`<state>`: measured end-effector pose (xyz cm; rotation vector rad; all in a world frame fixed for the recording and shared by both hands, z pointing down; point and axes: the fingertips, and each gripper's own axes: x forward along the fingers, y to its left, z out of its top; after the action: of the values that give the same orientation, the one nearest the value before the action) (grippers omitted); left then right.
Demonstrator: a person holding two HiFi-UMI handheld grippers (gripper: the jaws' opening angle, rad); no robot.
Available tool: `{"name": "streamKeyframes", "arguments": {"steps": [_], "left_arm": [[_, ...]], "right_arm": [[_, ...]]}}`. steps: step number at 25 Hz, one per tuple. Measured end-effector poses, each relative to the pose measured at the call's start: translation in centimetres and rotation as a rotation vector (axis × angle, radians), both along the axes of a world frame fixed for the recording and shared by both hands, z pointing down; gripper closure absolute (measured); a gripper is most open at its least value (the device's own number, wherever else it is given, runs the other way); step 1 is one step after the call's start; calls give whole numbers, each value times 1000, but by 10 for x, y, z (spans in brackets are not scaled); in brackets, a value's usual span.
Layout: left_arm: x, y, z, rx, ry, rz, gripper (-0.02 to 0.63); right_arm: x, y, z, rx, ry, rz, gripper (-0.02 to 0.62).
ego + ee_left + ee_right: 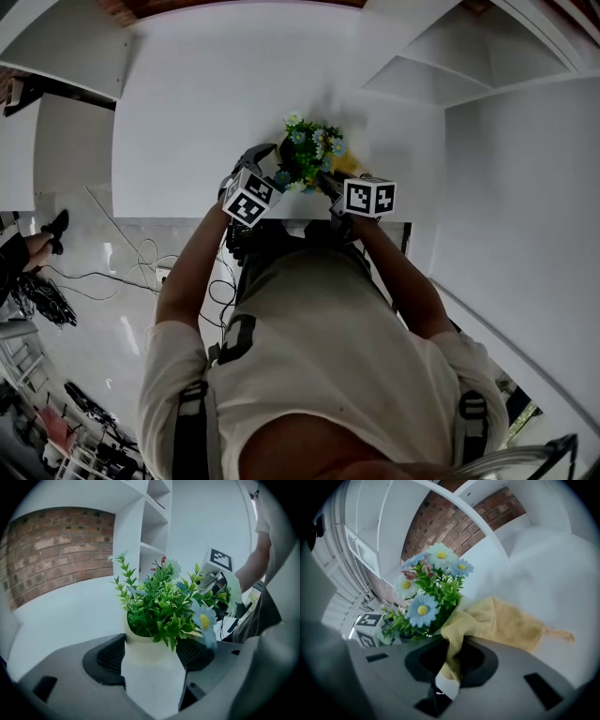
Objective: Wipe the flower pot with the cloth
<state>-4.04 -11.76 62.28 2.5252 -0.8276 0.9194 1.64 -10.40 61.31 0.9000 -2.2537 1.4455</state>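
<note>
Flower pot (143, 651) nr table (187, 112) front edge

The table (206, 112) has a plain white, matt top, seen from above in the head view. The flower pot (143, 649), cream coloured with green leaves and pale blue flowers, is at the 6 o'clock edge of this top, near the middle of that edge. Its base is hidden, so I cannot tell if it stands on the top or is just above it. The yellow cloth (506, 623) touches the pot on the 3 o'clock side, and its loose end lies flat on the white surface. Beside the table, at 8 o'clock, the pale shiny floor (103, 319) carries dark cables (141, 258).
</note>
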Motion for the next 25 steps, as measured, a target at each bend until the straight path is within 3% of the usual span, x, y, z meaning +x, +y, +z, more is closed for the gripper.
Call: {"name": "streamKeyframes", "arguments": {"steps": [6, 13, 17, 20, 25], "left_arm": [[-2, 12, 0, -31, 15, -130, 249], [-13, 2, -9, -19, -11, 45, 249], [-6, -4, -14, -66, 11, 124, 249], [3, -1, -11, -77, 25, 122, 255], [6, -2, -10, -47, 60, 25, 255]], "right_arm": [[-14, 20, 5, -15, 5, -41, 536], [14, -2, -2, 1, -22, 10, 537], [17, -13, -3, 22, 8, 31, 535], [14, -13, -5, 33, 24, 23, 536], [8, -2, -4, 29, 19, -4, 536]]}}
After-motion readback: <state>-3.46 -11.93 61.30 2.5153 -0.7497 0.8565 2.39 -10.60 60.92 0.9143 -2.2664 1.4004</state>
